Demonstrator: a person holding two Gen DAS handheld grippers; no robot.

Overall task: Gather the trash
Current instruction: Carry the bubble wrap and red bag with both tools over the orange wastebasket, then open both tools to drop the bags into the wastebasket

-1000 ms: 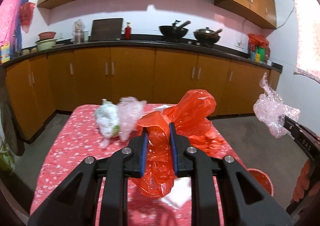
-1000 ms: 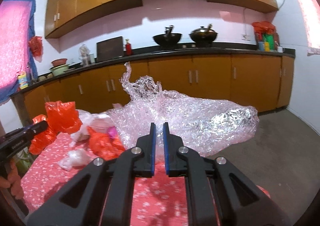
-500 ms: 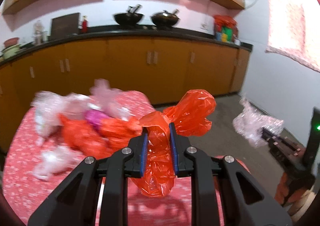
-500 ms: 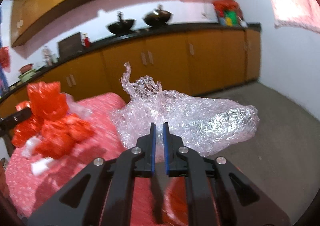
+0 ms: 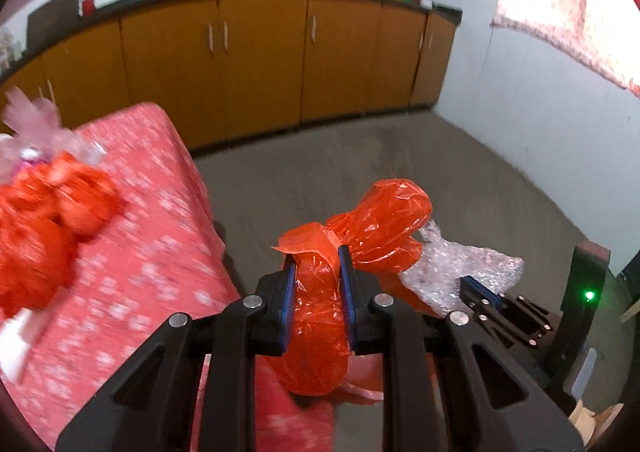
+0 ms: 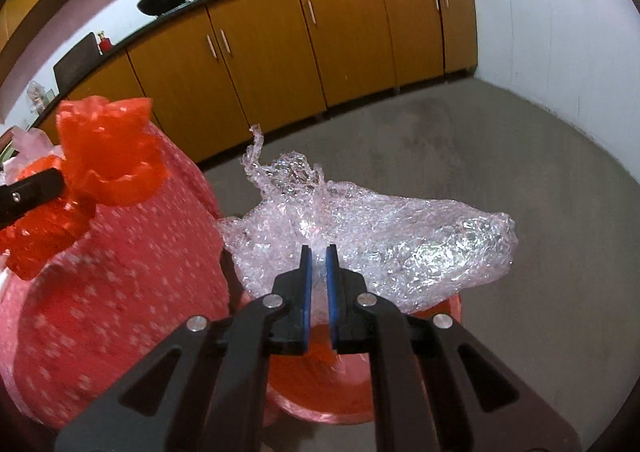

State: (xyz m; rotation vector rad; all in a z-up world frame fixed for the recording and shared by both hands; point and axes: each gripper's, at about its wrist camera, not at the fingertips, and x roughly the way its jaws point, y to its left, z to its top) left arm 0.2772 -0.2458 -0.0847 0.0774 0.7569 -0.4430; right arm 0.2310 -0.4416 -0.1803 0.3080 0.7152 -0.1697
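My left gripper [image 5: 318, 260] is shut on a crumpled orange plastic bag [image 5: 376, 223] and holds it beyond the right edge of the table [image 5: 132, 252]. My right gripper [image 6: 318, 262] is shut on a wad of clear plastic wrap [image 6: 400, 228] and holds it over a red bin [image 6: 320, 392] on the floor beside the table. The right gripper with the wrap shows in the left wrist view [image 5: 476, 292]. The left gripper's bag shows in the right wrist view [image 6: 108, 155].
More orange and clear plastic trash [image 5: 44, 203] lies on the red floral tablecloth at the left. Orange cabinets [image 5: 260, 59] line the back wall. Grey concrete floor [image 5: 360, 163] lies to the right, bounded by a white wall [image 5: 540, 111].
Both grippers have swung right and tilted down, away from the table, carrying their trash. The red bin has come into view under the right gripper.
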